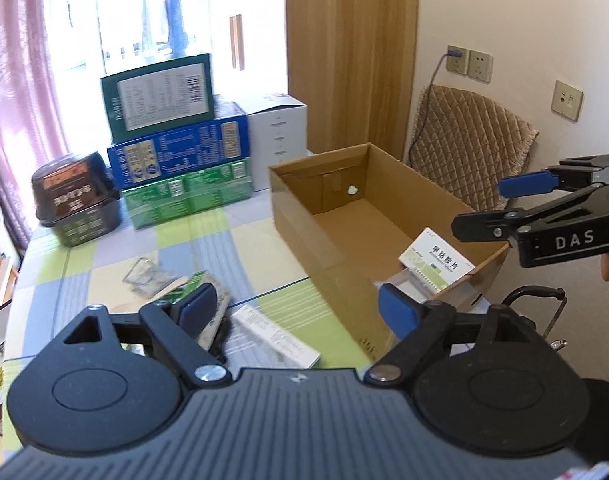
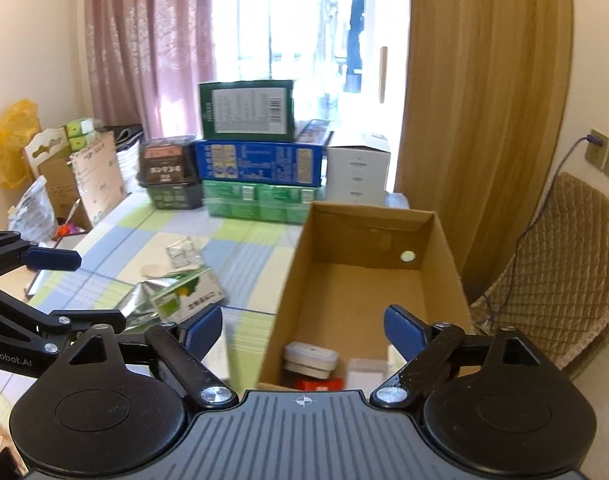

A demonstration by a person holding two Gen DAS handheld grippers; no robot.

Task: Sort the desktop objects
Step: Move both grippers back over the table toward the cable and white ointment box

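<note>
Two grippers, fingers spread, nothing held.
The left gripper (image 1: 296,308) hangs over worktop (image 1: 104,256) clutter at 9 o'clock of the cardboard box (image 2: 288,280); the right gripper (image 2: 304,330) is above the box's near end, where a white medicine box (image 1: 436,258) leans.

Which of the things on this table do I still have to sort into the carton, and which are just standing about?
For the job:
cardboard carton, partly filled
green-and-white packet
foil pouch
flat white box
clear blister pack

Just lying about:
stacked boxes
white box
dark tub
quilted chair
</note>
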